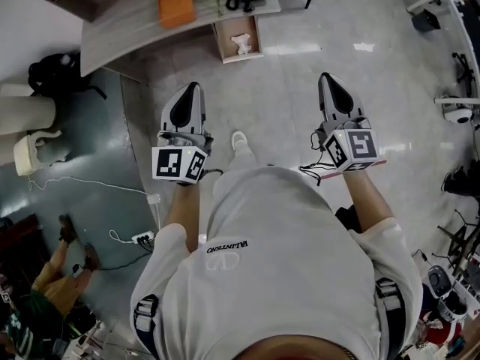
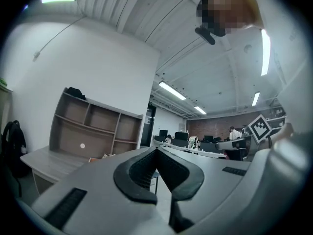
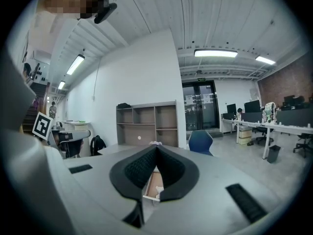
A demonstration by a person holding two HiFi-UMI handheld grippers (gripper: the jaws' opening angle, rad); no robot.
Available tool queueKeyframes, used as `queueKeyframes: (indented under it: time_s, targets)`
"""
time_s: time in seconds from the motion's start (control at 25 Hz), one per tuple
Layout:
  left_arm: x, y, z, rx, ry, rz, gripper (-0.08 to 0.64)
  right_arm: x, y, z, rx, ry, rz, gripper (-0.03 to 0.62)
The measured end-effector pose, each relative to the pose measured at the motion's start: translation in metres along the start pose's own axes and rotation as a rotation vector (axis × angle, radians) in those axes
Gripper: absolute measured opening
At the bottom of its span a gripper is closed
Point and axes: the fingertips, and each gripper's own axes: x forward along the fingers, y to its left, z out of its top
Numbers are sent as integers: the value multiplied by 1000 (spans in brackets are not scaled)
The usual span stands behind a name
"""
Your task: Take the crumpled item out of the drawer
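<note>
Our left gripper [image 1: 193, 88] and right gripper [image 1: 325, 78] are closed, empty; the crumpled item [image 1: 241, 43] lies in the drawer [image 1: 222, 42], unreached.

Open floor [image 1: 285, 103] before the drawer [image 1: 220, 42]

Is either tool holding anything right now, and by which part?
Nothing is held. The left tool and right tool are both shut and empty; the crumpled item lies in the open drawer, apart from both.
</note>
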Motion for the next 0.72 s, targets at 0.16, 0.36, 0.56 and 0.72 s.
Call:
queueKeyframes:
  time_s: [0.16, 0.36, 0.56, 0.72]
  targets:
    - [24, 23, -7, -23, 21, -37, 2, 35, 8, 5, -8, 13, -13, 2]
    - [46, 43, -14, -33, 38, -87, 2, 68, 18, 9, -49, 17, -16, 2]
    - [65, 55, -31, -56, 59, -87, 2, 98, 25, 2, -66, 35, 6, 2]
    - [83, 49, -51, -88, 92, -83, 2, 119, 29, -15, -54, 75, 54, 2]
